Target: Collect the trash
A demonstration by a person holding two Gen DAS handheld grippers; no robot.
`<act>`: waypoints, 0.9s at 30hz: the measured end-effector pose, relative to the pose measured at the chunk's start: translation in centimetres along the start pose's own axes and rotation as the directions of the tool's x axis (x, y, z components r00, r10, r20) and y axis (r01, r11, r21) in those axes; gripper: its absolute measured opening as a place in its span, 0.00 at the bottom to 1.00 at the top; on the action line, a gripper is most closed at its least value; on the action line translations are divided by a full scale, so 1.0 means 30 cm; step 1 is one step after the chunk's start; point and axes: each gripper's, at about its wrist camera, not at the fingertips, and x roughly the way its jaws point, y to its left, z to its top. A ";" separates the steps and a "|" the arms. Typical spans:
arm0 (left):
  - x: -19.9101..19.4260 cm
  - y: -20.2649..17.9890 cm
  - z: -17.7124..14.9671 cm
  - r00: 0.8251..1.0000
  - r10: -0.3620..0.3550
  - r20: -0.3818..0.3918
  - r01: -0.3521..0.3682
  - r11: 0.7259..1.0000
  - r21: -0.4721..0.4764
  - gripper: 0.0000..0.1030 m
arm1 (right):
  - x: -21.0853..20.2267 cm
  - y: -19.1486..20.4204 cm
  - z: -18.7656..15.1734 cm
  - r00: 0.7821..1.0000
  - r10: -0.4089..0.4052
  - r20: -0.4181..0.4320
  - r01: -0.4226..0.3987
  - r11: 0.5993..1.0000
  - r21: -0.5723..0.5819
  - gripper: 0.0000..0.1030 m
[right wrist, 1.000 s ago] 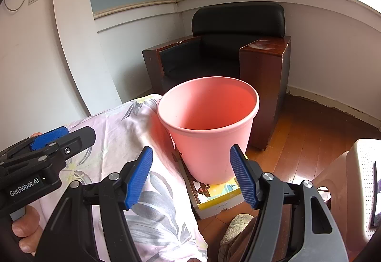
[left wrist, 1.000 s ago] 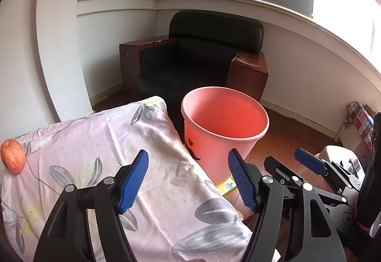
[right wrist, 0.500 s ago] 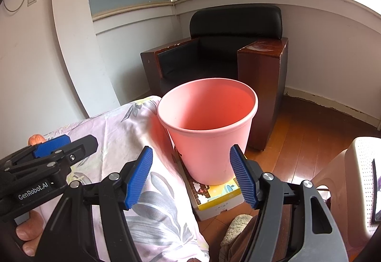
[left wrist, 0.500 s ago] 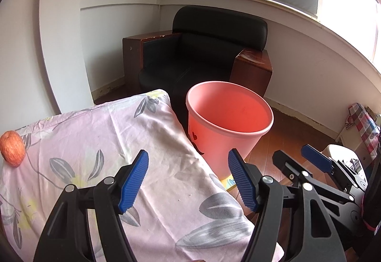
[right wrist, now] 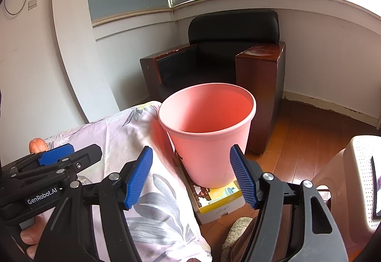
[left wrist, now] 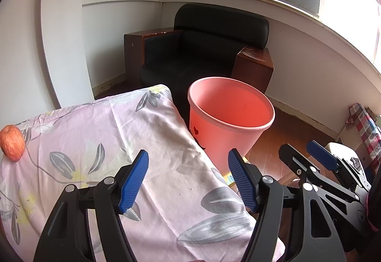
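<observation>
Here the left gripper (left wrist: 188,178) stands with its blue ribbed pads wide apart and nothing between them, poised above the floral pink cloth (left wrist: 114,143) that covers the table. The right gripper (right wrist: 191,175) is likewise spread wide and empty, held over the gap between the cloth's edge and the pink bin (right wrist: 207,128). In the right wrist view the left gripper shows at the lower left of the bin, with the fingers (right wrist: 28,235) of a person's hand wrapped under its handle; in the left wrist view the right gripper lies to the lower right of the bin.

The bin stands upright just beside the table's far corner, its rim about level with the cloth, and its inside looks bare as far as it can be seen. It rests on a white and yellow printed box (right wrist: 216,200) on the wooden floor (right wrist: 304,143). A small heart and dark mark show on the bin's side facing the table.

Well away from the bin, at the table's far left edge, an apple (left wrist: 12,139) sits on the cloth. Behind the bin stands a black armchair (left wrist: 214,47) with brown wooden sides. To the right of the bin, a beige plastic stool (right wrist: 357,166) stands on the floor.
</observation>
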 end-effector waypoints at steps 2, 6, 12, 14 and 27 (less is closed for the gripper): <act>-0.001 -0.002 -0.004 1.000 -0.001 -0.002 0.001 1.000 0.001 0.66 | -0.002 -0.002 -0.002 1.000 -0.001 -0.001 0.001 1.000 0.004 0.66; -0.002 -0.003 -0.007 1.000 -0.002 -0.003 0.002 1.000 0.000 0.66 | -0.005 -0.002 -0.005 1.000 0.000 -0.001 0.000 1.000 0.006 0.66; -0.002 -0.003 -0.006 1.000 -0.001 -0.002 0.001 1.000 0.000 0.66 | -0.009 -0.003 -0.007 1.000 0.000 0.004 0.000 1.000 0.011 0.66; -0.002 -0.003 -0.009 1.000 -0.001 -0.002 0.001 1.000 -0.001 0.66 | -0.010 -0.004 -0.008 1.000 0.000 0.002 0.000 1.000 0.012 0.66; -0.013 -0.005 -0.016 1.000 -0.004 -0.007 0.004 1.000 -0.006 0.66 | -0.016 0.005 -0.017 1.000 0.005 -0.001 -0.005 1.000 0.005 0.66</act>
